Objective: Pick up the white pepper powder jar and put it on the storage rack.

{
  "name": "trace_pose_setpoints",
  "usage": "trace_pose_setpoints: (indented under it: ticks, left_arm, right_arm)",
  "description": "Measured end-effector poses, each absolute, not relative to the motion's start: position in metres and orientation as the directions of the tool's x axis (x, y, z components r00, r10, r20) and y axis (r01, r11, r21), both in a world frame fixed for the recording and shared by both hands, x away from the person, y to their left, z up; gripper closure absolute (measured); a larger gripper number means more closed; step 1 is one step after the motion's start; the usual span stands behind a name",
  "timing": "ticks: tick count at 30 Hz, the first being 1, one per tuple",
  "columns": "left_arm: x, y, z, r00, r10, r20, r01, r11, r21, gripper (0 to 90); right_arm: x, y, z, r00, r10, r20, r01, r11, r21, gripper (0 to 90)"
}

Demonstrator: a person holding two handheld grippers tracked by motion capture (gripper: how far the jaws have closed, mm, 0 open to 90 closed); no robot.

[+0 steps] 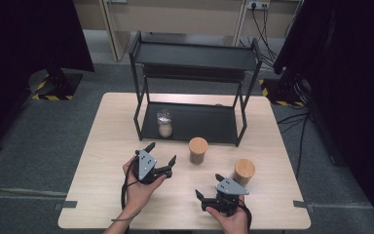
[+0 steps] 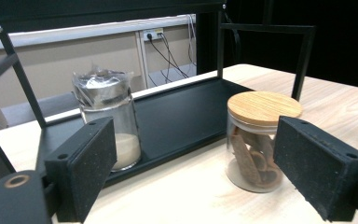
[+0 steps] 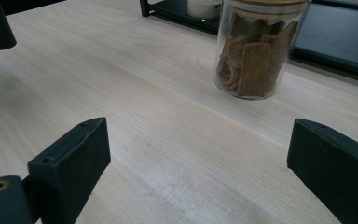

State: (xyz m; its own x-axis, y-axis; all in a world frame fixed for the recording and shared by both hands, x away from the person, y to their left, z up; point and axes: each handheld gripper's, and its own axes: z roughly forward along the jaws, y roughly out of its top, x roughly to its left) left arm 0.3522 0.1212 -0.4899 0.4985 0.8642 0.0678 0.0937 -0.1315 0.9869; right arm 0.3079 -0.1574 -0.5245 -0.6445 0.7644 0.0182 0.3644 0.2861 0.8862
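Light wood counter (image 1: 107, 195), with a black two-level rack (image 1: 195, 73) standing at its far middle.

Left claw (image 1: 161, 153): held in the person's left hand (image 1: 139, 187), near-left of centre on the counter. Jaws stand wide apart with nothing between the pads. It points toward the far right, at the middle jar (image 1: 198, 150). In the left gripper view that jar (image 2: 260, 140) sits between the two pads but farther off, clear of both. It has a flat wooden lid, a clear glass body and brown strips inside, and stands upright on bare counter just in front of the rack's lower shelf (image 2: 186, 116).

Right claw (image 1: 209, 187): held in the right hand (image 1: 233, 222) at the near edge, right of centre. Jaws spread apart, empty, pointing left and far. In the right gripper view its pads frame plain wood, with the same brown-filled jar (image 3: 256, 51) upright farther off.

Second wooden-lidded jar (image 1: 244, 171): on the counter just right of the right claw and a little farther back. I cannot tell whether it touches the claw. Contents not readable.

Third jar (image 1: 164, 123): on the lower shelf, at its left end. It is glass, roughly a third full of pale powder, and its top is covered in crinkled clear wrap (image 2: 100, 86). It stands well apart from both claws.
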Motion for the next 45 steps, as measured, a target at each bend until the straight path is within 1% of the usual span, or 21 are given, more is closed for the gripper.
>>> trace_pose_setpoints:
  ticks: [15, 30, 45]
  left_arm:
    - [0.323, 0.129, -0.497, 0.527, 0.848, 0.059, 0.089, -0.124, 0.988, 13.0]
    - [0.301, 0.141, -0.510, 0.540, 0.841, 0.034, 0.113, -0.113, 0.987, 13.0]
    - [0.288, 0.149, -0.521, 0.541, 0.841, -0.005, 0.147, -0.088, 0.985, 12.9]
  right_arm:
    - [0.308, -0.157, -0.525, -0.643, 0.766, 0.017, 0.365, 0.286, 0.886, 6.4]
    - [0.308, -0.157, -0.525, -0.642, 0.767, 0.017, 0.363, 0.284, 0.887, 6.4]
    - [0.307, -0.157, -0.525, -0.642, 0.767, 0.014, 0.361, 0.286, 0.888, 6.4]
